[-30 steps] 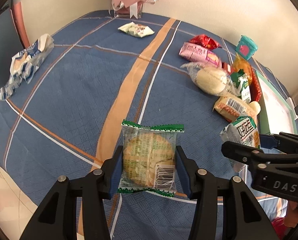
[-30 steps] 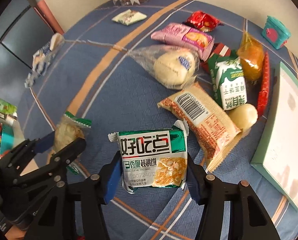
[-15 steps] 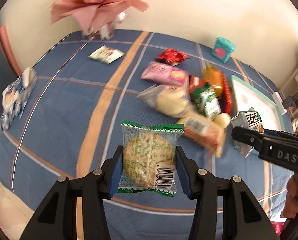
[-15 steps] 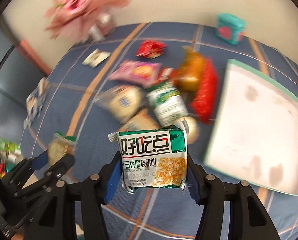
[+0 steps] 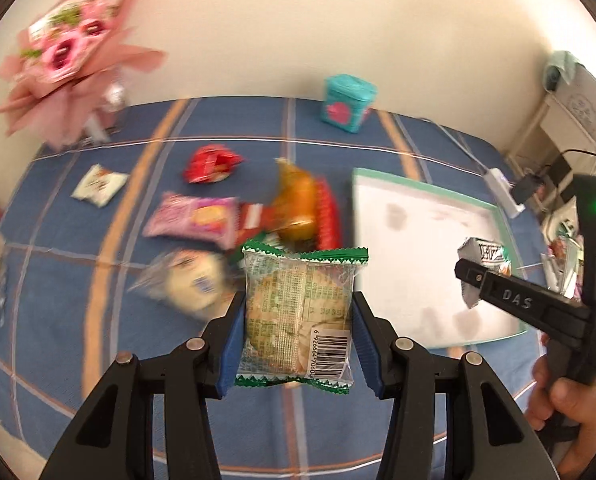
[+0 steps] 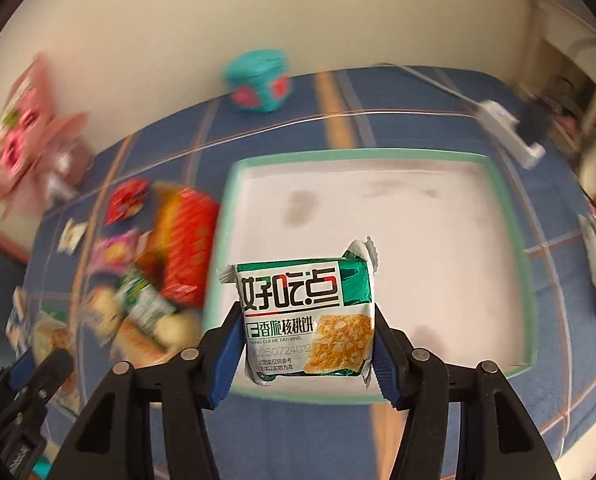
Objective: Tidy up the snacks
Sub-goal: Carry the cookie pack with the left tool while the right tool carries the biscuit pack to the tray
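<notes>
A: Nearest item, left wrist view?

B: Left gripper (image 5: 296, 340) was clamped on a clear cookie packet (image 5: 298, 312) with green crimped ends, barcode side facing the lens, held upright off the cloth. Blue pads pressed both sides.

A: And the right?

B: Right gripper (image 6: 308, 338) was closed on a green-and-white walnut biscuit packet (image 6: 306, 316), printed face to the camera. It hung above the near edge of the white tray (image 6: 530, 280), the one with the teal rim.

A: Seen from the left side too?

B: Yes. That biscuit packet showed over the tray's right part, a bare hand (image 5: 570, 404) gripping the handle below.

A: Beyond the grippers?

B: Left of the tray, a blurred heap of snacks on the blue plaid cloth (image 5: 57, 320): a wrapped bun (image 5: 189, 284), a pink packet (image 5: 193, 220), an orange bag (image 5: 293, 200) beside a long red pack (image 5: 330, 216), then a small red packet (image 5: 211, 164) and a white sachet (image 5: 97, 184) farther out.

A: Farthest?

B: A teal tin (image 5: 348, 102) near the wall, and a pink bouquet (image 5: 69, 60) at the far left corner.
</notes>
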{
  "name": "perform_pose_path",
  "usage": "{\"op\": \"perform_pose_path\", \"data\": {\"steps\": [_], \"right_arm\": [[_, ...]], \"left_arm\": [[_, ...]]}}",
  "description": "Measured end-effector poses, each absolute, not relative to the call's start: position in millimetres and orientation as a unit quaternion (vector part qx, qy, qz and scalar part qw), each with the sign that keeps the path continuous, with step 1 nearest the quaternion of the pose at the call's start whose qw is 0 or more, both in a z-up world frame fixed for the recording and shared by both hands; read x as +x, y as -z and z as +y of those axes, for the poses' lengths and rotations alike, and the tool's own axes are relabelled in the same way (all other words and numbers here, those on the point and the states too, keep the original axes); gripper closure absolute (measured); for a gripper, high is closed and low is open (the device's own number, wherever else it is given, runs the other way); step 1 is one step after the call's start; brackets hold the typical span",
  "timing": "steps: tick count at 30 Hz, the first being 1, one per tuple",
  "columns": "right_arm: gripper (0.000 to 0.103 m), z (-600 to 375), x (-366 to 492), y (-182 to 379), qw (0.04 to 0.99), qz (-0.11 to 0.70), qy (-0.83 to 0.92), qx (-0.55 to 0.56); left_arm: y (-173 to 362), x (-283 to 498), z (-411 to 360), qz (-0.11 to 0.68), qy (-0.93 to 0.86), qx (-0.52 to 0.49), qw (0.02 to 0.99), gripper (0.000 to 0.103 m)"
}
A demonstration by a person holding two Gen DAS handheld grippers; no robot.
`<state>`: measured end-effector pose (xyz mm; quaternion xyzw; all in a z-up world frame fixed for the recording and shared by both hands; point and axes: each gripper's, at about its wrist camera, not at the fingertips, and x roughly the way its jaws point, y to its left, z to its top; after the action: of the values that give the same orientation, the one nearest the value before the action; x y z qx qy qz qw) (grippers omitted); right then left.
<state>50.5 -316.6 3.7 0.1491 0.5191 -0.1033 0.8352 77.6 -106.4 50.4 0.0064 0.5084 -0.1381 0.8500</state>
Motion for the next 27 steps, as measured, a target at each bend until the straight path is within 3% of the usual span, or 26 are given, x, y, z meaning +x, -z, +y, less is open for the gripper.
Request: {"op": "perform_pose_path", "data": {"steps": [11,27], "right_arm": [[0.043,-390.6,52.3,5.0,0.821,0.497,0.197,0.199],[0.043,-437.1,85.0,29.8,0.809,0.500,0.244,0.189]], "left_arm": [[-20.4,127.0,-192.7,0.530,0.151,0.018,0.834,0.052],[22.6,170.9,-251.0,0.534,0.163,0.005,0.829,0.052]]}}
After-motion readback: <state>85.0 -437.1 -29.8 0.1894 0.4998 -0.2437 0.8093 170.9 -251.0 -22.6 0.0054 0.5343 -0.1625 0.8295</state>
